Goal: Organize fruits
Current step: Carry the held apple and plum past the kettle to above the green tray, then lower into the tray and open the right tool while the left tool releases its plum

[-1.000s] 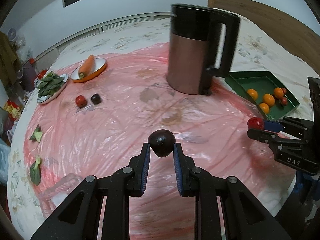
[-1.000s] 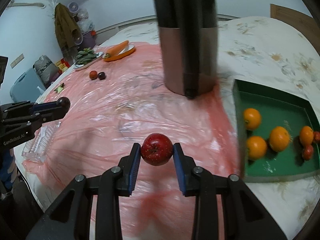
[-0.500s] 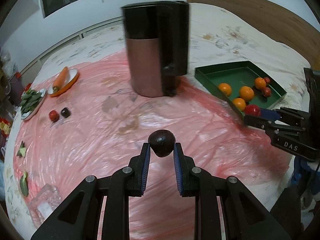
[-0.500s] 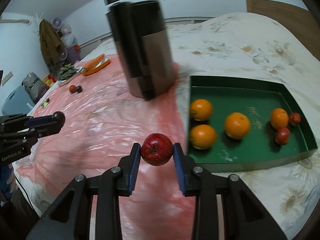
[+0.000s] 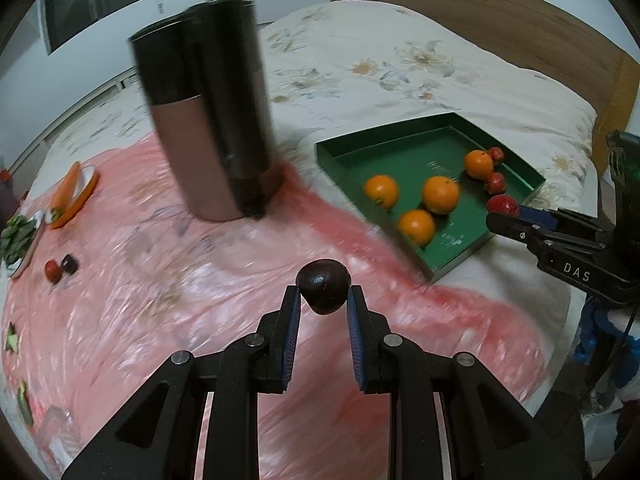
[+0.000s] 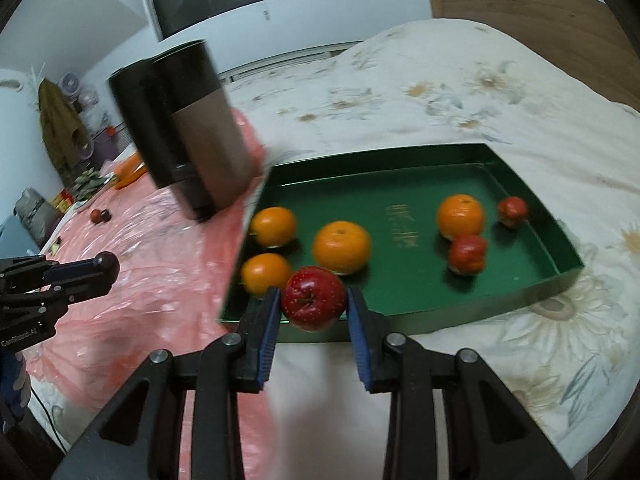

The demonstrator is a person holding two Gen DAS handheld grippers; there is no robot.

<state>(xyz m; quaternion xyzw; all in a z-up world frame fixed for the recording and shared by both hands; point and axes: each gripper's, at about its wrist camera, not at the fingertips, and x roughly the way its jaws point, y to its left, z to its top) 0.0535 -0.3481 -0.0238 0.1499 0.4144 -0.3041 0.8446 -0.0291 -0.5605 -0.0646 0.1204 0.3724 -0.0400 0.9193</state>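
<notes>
A bed (image 5: 420,68) with a floral cover and a pink plastic sheet (image 5: 200,280) carries a green tray (image 5: 448,240). In the left wrist view, a dark fruit (image 5: 324,286) is pinched by the left gripper (image 5: 323,300) over the sheet. In the right wrist view, a red apple (image 6: 314,298) is clamped in the right gripper (image 6: 314,304) at the tray's near rim; the rim should be cleared, then the apple lowered onto bare green floor away from the oranges (image 6: 341,246).

left claw (image 5: 323,300): clamped on dark fruit (image 5: 324,286), angled down | right claw (image 6: 313,304): clamped on red apple (image 6: 313,298), angled down
</notes>
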